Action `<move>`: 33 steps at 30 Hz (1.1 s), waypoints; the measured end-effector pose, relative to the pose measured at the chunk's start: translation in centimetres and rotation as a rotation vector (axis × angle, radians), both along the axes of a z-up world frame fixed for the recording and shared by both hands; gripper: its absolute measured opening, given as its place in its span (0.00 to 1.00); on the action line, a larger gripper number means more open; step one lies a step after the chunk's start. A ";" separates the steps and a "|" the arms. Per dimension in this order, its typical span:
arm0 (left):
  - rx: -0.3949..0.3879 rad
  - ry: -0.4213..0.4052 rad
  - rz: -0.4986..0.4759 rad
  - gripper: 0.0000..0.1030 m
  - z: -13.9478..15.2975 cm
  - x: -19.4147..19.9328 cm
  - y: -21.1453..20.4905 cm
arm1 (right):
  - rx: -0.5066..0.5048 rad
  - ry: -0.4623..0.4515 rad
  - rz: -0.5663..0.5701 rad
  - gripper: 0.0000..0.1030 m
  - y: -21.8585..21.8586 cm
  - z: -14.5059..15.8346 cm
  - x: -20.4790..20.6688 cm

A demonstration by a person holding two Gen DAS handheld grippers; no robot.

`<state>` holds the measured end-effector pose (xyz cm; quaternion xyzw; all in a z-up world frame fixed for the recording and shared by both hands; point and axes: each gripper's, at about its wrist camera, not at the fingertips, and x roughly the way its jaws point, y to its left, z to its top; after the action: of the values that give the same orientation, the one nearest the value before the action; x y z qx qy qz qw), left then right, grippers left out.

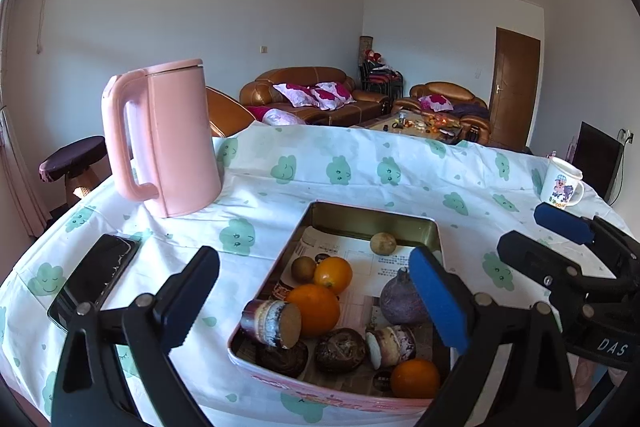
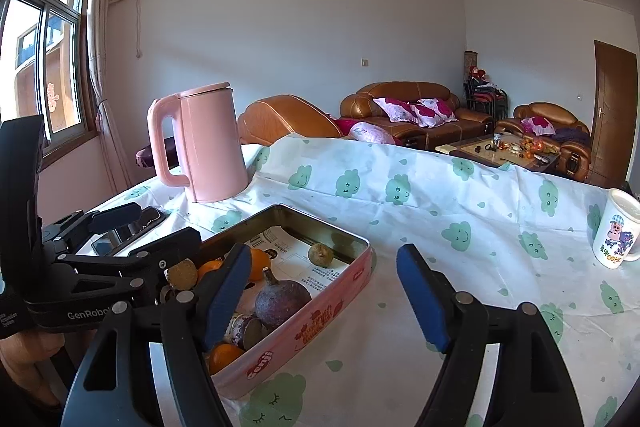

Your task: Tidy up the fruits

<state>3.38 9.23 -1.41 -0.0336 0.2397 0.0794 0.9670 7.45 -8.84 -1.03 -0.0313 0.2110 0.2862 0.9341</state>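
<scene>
1. Your table wore a cloud-print cloth, with a sofa far behind.
2. A pink kettle stood to the left, away from your path.
3. The tin tray held all the fruits, right below your left gripper.
4. Your right gripper hung beside the tray.
5. Both grippers were wide and held nothing.
6. The sugarcane piece lay nearest your left fingers, cut end facing you.
</scene>
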 end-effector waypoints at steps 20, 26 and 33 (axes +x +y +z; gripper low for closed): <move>-0.004 -0.017 -0.055 0.95 0.4 -0.9 -2.9 | 0.019 -0.031 -0.049 0.75 -3.0 0.7 -2.4; -0.003 -0.015 -0.079 0.95 0.2 -1.2 -3.5 | 0.022 -0.029 -0.066 0.75 -3.1 0.7 -2.7; -0.006 -0.022 -0.081 0.96 0.4 -1.5 -3.5 | 0.005 -0.033 -0.048 0.75 -2.4 0.4 -3.4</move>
<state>1.84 5.76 -1.04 -0.0274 0.2306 0.0390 0.9719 4.04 -11.28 -0.66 -0.0286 0.1954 0.2638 0.9441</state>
